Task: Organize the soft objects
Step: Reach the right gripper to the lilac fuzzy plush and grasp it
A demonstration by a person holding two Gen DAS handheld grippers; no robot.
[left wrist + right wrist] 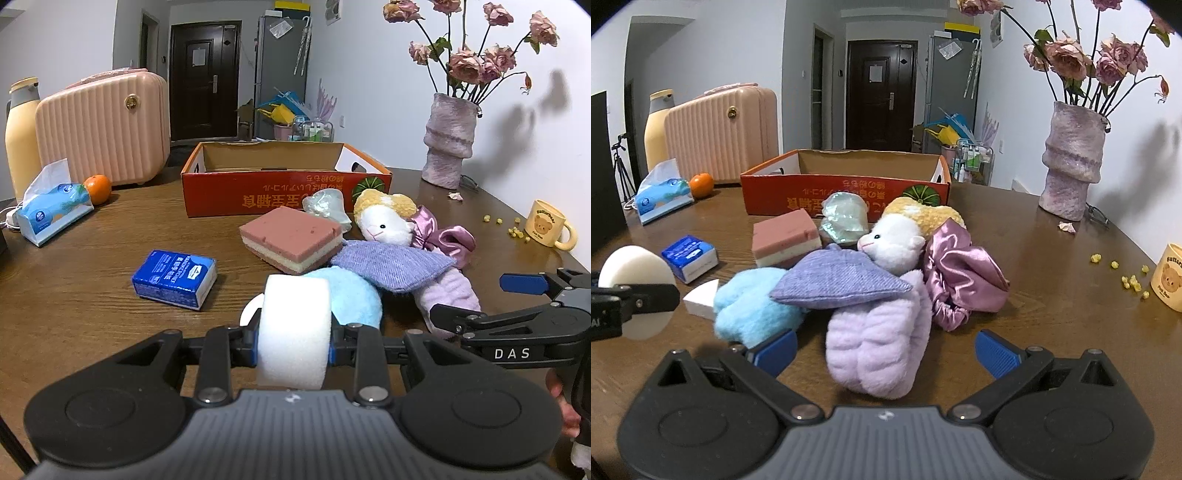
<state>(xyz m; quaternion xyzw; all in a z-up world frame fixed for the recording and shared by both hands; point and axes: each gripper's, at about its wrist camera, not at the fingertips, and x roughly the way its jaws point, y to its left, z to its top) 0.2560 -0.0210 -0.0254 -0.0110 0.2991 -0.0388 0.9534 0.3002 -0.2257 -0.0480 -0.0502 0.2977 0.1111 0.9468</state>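
My left gripper (293, 341) is shut on a white round sponge (293, 332), held just above the table; it also shows in the right wrist view (635, 291). My right gripper (886, 354) is open, its fingers on either side of a lilac fluffy plush (879, 347). A pile of soft things lies ahead: a blue fluffy cloth (750, 306), a purple fabric pouch (838, 280), a white sheep toy (894, 247), a pink satin scrunchie (960, 280), a pink layered sponge (291, 240). An open orange cardboard box (280, 184) stands behind the pile.
A blue tissue pack (173, 278), a tissue box (51, 210), an orange (98, 189), a pink case (103, 129) and a yellow flask (22, 136) are at left. A vase (448, 140) and a yellow mug (550, 225) are at right. A white wedge (701, 297) lies by the blue cloth.
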